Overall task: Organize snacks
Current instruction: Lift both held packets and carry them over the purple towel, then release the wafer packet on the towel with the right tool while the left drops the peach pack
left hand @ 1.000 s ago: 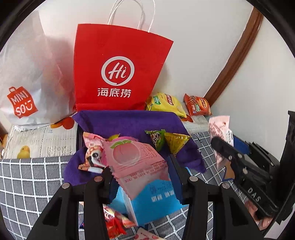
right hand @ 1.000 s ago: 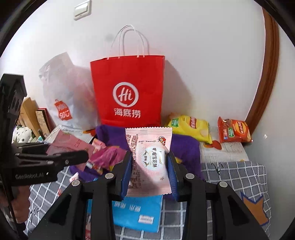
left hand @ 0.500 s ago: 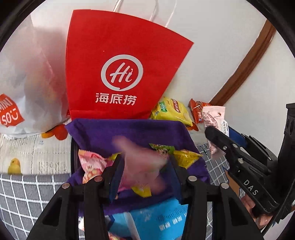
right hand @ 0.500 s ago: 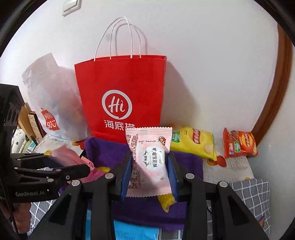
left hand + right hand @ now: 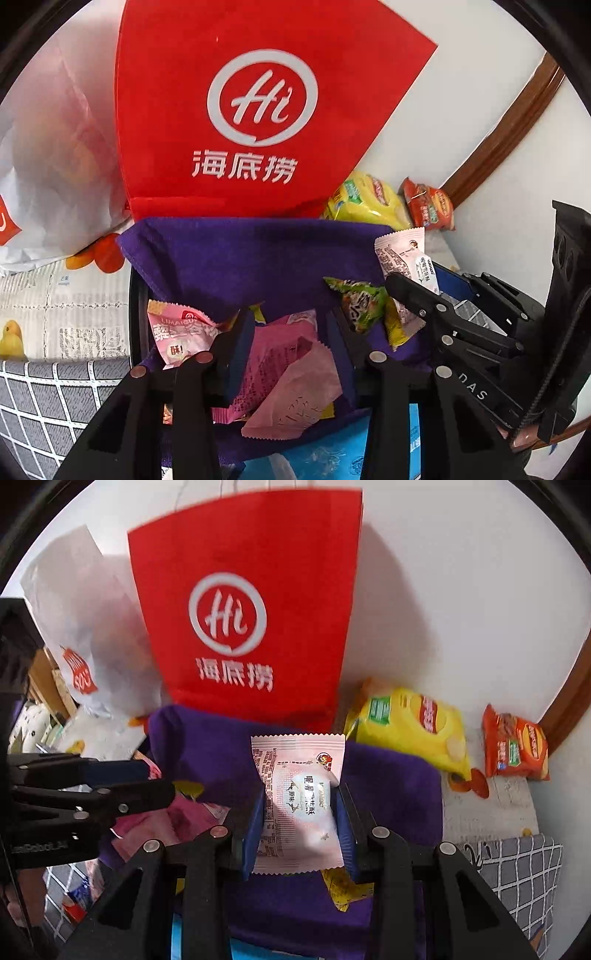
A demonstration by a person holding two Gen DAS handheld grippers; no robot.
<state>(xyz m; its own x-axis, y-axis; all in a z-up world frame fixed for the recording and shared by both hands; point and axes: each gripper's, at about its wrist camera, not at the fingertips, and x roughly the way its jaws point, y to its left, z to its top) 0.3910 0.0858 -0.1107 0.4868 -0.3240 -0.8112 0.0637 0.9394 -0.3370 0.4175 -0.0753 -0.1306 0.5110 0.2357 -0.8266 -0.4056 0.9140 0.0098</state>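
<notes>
A basket lined with purple cloth [image 5: 240,258] holds several small snack packets, among them a pink one [image 5: 177,332] and a green one [image 5: 358,299]. My left gripper [image 5: 288,325] hangs low over the basket. It is shut on a crumpled pink packet [image 5: 284,369] that shows its printed back. My right gripper [image 5: 301,805] is shut on a pale pink packet [image 5: 299,812] held upright above the purple cloth [image 5: 388,786]. In the left wrist view the right gripper [image 5: 402,288] comes in from the right with its packet [image 5: 399,251]. In the right wrist view the left gripper [image 5: 147,786] reaches in from the left.
A red paper bag [image 5: 240,110] stands against the wall right behind the basket, with a white plastic bag [image 5: 55,147] to its left. Yellow chips [image 5: 410,727] and an orange-red packet [image 5: 517,749] lie at the back right. A blue packet [image 5: 332,454] lies in front on the grey checked cloth [image 5: 37,398].
Both grippers have moved forward and down to the purple-lined basket. The pink packet in the left gripper flipped from its peach front to its back and now sits lower and crumpled.
</notes>
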